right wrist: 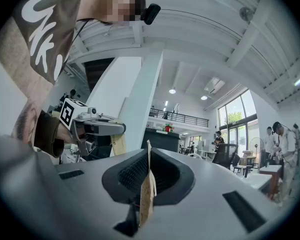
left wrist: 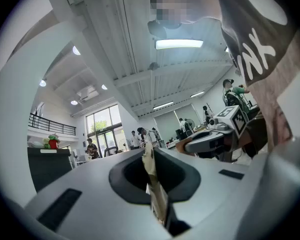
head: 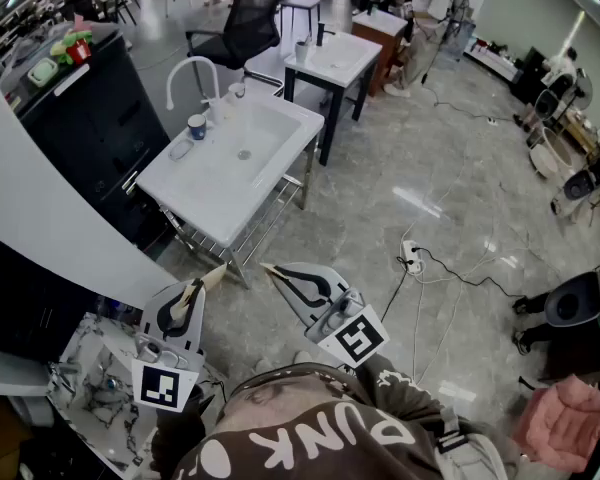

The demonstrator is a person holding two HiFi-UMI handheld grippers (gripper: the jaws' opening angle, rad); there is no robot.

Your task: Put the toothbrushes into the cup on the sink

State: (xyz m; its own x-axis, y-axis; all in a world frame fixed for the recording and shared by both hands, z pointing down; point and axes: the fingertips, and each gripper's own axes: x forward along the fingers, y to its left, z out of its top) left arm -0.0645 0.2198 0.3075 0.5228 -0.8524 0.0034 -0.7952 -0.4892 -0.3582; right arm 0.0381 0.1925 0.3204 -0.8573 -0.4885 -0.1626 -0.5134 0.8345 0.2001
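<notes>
Viewing from the head camera, both tools are seen held low and close to the body, well apart from the sink [head: 185, 183]; the left gripper [head: 213, 276] is closed, its tan, tape-wrapped tips pressed flat together with nothing between them; the right gripper [head: 271, 268] is likewise closed and empty, tips meeting in a thin tan edge; each body is smooth grey moulded plastic with a black oval recess, and a white cube with a black square marker sits at the rear. The sink is a glossy white rectangular basin on a chrome tube frame; an arched white faucet [head: 183, 72] rises from its far-left rim; the cup [head: 197, 126], small, cylindrical and blue-and-white, stands on that rim just beside the faucet; a pale oblong object [head: 180, 150] lies near it, too small to identify. The floor [head: 420, 198] is polished grey veined stone.
</notes>
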